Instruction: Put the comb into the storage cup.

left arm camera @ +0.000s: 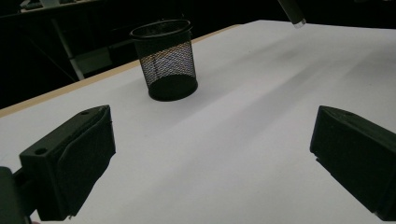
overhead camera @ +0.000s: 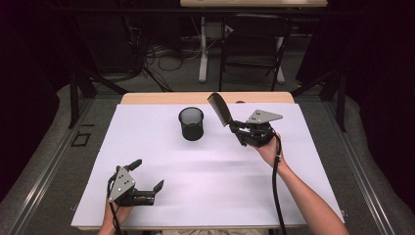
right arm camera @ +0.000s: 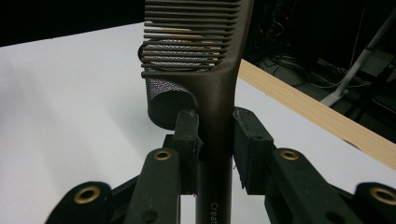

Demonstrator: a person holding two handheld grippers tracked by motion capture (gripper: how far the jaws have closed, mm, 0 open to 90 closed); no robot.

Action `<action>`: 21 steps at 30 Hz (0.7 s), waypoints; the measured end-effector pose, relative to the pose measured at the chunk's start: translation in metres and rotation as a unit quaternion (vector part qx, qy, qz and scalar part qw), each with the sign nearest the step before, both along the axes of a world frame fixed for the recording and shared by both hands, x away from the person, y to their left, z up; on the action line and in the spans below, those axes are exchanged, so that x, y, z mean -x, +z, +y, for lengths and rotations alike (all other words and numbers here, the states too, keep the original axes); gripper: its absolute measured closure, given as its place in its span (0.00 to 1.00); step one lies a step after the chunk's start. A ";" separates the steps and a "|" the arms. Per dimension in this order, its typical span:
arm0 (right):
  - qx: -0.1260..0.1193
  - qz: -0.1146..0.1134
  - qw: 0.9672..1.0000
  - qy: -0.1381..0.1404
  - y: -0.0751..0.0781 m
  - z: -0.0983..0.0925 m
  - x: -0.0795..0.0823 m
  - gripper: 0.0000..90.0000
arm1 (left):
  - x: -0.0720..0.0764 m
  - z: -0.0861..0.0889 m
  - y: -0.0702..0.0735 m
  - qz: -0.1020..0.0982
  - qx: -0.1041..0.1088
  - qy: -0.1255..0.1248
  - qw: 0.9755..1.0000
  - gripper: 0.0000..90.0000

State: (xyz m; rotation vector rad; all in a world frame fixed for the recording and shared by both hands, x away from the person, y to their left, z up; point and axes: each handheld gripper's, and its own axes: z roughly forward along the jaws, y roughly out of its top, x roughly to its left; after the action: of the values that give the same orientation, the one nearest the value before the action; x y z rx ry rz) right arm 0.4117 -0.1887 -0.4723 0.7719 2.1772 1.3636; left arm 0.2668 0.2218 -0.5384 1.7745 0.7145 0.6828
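A dark comb [overhead camera: 219, 108] [right arm camera: 205, 51] is clamped by its handle in my right gripper [overhead camera: 234, 126] [right arm camera: 215, 140], teeth end raised up and to the left. It hangs to the right of a black mesh cup [overhead camera: 191, 123] [left arm camera: 166, 58] [right arm camera: 163, 100] that stands upright on the white table sheet [overhead camera: 205, 171]. My left gripper [overhead camera: 148, 174] [left arm camera: 210, 154] rests low near the front left of the sheet, jaws wide apart with nothing between them. The tip of the comb handle [left arm camera: 293, 11] shows at the top of the left gripper view.
The wooden table edge [overhead camera: 205, 98] runs along the far side. Beyond it are a chair [overhead camera: 254, 44], a desk leg and floor cables [overhead camera: 166, 56]. Dark frame posts [overhead camera: 73, 93] stand at both sides.
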 end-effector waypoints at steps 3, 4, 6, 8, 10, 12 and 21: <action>0.000 -0.002 1.000 -0.001 0.001 0.001 -0.001 0.81 | 0.000 0.000 0.000 0.000 0.000 0.000 1.000 0.00; -0.001 -0.002 1.000 0.000 0.001 0.001 -0.001 0.81 | 0.000 0.000 0.000 0.001 0.000 0.000 1.000 0.00; -0.001 -0.003 1.000 -0.001 0.002 0.001 -0.002 0.81 | 0.000 0.000 0.000 0.001 0.001 -0.001 1.000 0.00; -0.002 -0.003 1.000 0.000 0.003 0.002 -0.003 0.81 | 0.000 0.000 0.000 0.002 0.003 -0.003 1.000 0.00; -0.003 -0.003 1.000 0.000 0.003 0.002 -0.003 0.81 | 0.000 0.000 0.000 0.001 0.001 -0.002 1.000 0.00; -0.002 -0.004 1.000 0.000 0.004 0.003 -0.004 0.81 | 0.000 0.000 0.000 0.002 0.002 -0.002 1.000 0.00; -0.006 -0.007 1.000 -0.001 0.006 0.006 -0.008 0.81 | 0.000 0.000 0.000 0.003 0.001 -0.004 1.000 0.00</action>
State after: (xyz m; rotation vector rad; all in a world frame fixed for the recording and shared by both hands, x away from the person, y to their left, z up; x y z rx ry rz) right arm 0.4200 -0.1826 -0.4664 0.7676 2.1581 1.3780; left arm 0.2668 0.2214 -0.5383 1.7767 0.7119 0.6718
